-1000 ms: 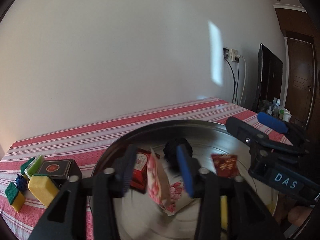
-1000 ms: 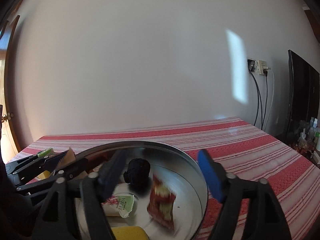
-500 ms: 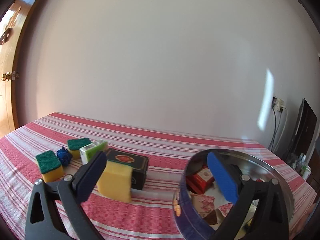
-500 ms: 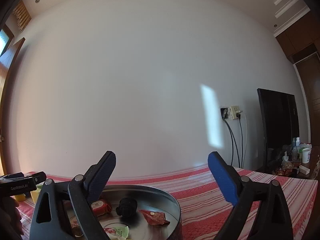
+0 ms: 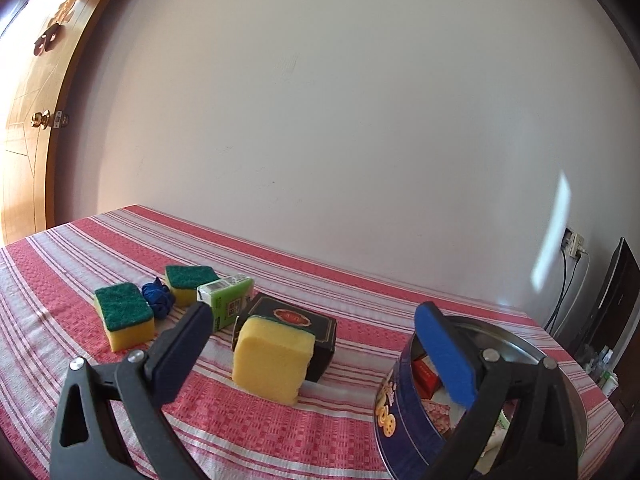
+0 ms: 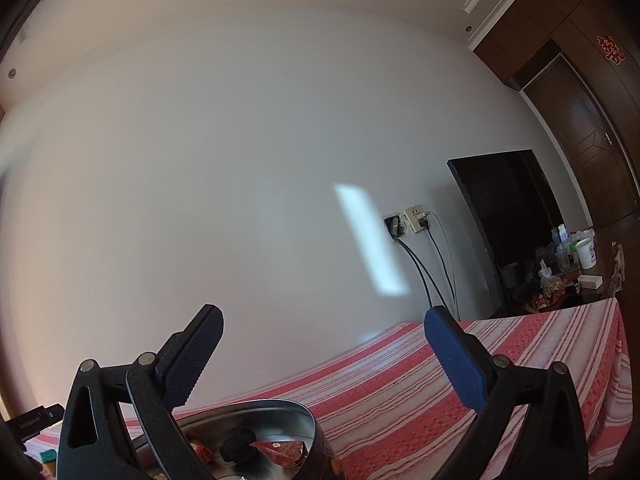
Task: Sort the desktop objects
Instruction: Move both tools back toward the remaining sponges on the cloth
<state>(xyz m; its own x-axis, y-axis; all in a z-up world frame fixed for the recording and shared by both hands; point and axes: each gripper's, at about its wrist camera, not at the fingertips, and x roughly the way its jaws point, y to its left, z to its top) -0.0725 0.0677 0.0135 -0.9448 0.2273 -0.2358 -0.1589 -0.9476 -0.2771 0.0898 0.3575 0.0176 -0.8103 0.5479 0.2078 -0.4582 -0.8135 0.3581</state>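
Left wrist view: left gripper [image 5: 316,336] held over the table [image 5: 248,432], which wears a red and white striped cloth; jaws released, spread wide, gripping nothing. Between the jaws and just ahead, a yellow sponge [image 5: 272,360] stands on edge, leaning against a black box [image 5: 296,326] behind it. Beyond the left jaw: a green carton [image 5: 226,304], a blue knotted object [image 5: 159,300], and two green-topped sponges, the nearer sponge [image 5: 124,316] left of the knot, the farther sponge [image 5: 188,282] behind it. Behind the right jaw, a round blue tin [image 5: 404,420], open, with red packets [image 5: 426,372] and other wrappers inside; the jaw's blue pad overlaps its rim in the picture, contact cannot be told. Right wrist view: right gripper [image 6: 324,352] tilted upward at the white wall; its jaws opening, at about full spread, with nothing between them. Below the left jaw, the same tin shows its silver inside, holding a black round object [image 6: 238,444] and a red wrapper [image 6: 280,450]. Striped table runs off behind the right jaw. Dark screen [image 6: 508,220] against the wall well beyond the right jaw.
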